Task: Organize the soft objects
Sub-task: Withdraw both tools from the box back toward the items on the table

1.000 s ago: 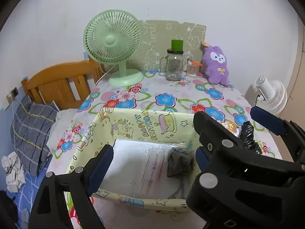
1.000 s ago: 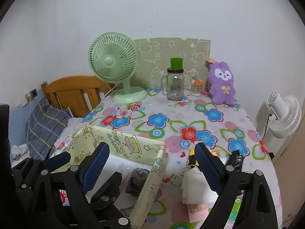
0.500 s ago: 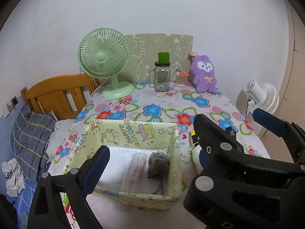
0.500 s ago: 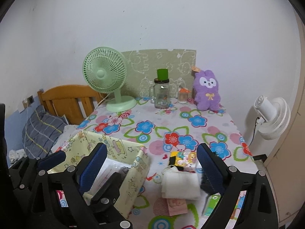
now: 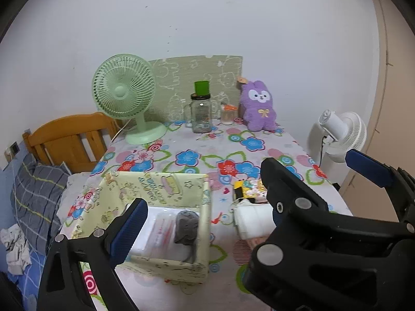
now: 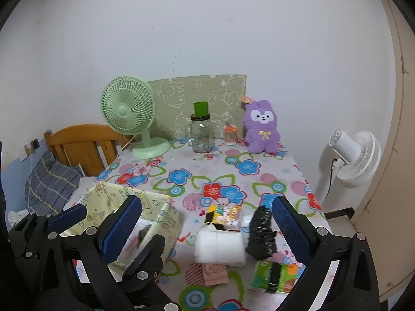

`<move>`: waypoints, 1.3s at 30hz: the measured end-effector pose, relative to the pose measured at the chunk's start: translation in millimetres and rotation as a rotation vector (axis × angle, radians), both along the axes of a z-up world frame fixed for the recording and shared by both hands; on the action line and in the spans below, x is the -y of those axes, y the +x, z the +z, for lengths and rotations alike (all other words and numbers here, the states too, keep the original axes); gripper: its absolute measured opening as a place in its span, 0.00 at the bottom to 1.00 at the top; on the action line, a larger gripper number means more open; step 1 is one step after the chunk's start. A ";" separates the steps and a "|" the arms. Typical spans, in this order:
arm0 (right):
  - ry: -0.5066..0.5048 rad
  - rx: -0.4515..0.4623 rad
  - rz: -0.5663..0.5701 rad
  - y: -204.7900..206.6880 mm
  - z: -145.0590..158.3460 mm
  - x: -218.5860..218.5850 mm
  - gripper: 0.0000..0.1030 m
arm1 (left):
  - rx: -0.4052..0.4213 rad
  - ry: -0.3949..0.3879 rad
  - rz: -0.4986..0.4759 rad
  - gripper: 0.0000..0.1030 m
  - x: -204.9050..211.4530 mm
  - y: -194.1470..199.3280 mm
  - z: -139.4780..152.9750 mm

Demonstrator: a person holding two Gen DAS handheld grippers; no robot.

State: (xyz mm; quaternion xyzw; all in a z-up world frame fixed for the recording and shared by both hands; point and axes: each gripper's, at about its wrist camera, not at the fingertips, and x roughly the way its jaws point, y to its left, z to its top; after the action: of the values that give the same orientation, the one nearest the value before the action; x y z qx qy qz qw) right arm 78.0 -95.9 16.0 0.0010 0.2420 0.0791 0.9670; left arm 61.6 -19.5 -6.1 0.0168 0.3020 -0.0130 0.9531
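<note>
A pale yellow fabric box (image 5: 160,189) (image 6: 166,217) stands at the table's front left. Inside it lie a grey soft bundle (image 5: 185,224) and a clear plastic packet (image 5: 160,233). To its right on the table lie a white folded cloth (image 6: 220,246) (image 5: 253,220), a black crumpled bundle (image 6: 260,233), a colourful tissue pack (image 6: 225,215), a green tissue pack (image 6: 275,277) and a pink item (image 6: 215,272). My left gripper (image 5: 205,228) is open and empty above the box. My right gripper (image 6: 205,230) is open and empty above the loose items.
At the table's back stand a green fan (image 6: 129,114), a glass jar with green cup (image 6: 201,134), a small jar (image 6: 230,136) and a purple plush rabbit (image 6: 262,127). A white fan (image 6: 355,155) stands right of the table. A wooden bed (image 6: 80,145) is left.
Both grippers have pulled back and up from the box, so more of the table shows. Both stay open. The grey bundle stays in the box.
</note>
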 end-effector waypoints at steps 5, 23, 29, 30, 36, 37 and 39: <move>-0.007 0.006 -0.014 -4.7 -0.8 13.4 1.00 | 0.009 0.003 -0.029 0.95 15.8 -2.6 -0.6; -0.002 0.024 -0.015 -16.0 -13.9 57.2 1.00 | 0.025 -0.004 -0.116 0.95 59.7 -8.6 -15.1; -0.023 0.020 -0.039 -14.7 -25.5 66.6 1.00 | 0.012 -0.003 -0.124 0.95 69.9 -5.7 -28.4; -0.025 0.017 -0.041 -13.2 -28.4 68.2 1.00 | 0.008 0.000 -0.124 0.95 71.5 -4.3 -31.7; -0.014 -0.016 -0.051 -6.2 -47.3 77.9 1.00 | -0.031 0.007 -0.129 0.95 77.4 4.3 -47.8; -0.013 -0.023 -0.054 -5.4 -50.8 79.5 1.00 | -0.035 0.007 -0.132 0.95 78.0 6.1 -50.5; -0.014 -0.034 -0.063 -3.1 -57.2 82.3 1.00 | -0.048 0.009 -0.140 0.95 79.4 9.5 -57.0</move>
State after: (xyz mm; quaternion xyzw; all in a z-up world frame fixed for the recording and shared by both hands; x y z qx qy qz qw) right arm 74.9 -178.3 -41.3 0.0032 0.2588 0.0470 0.9648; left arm 71.2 -98.9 -63.1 0.0416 0.3229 -0.0786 0.9422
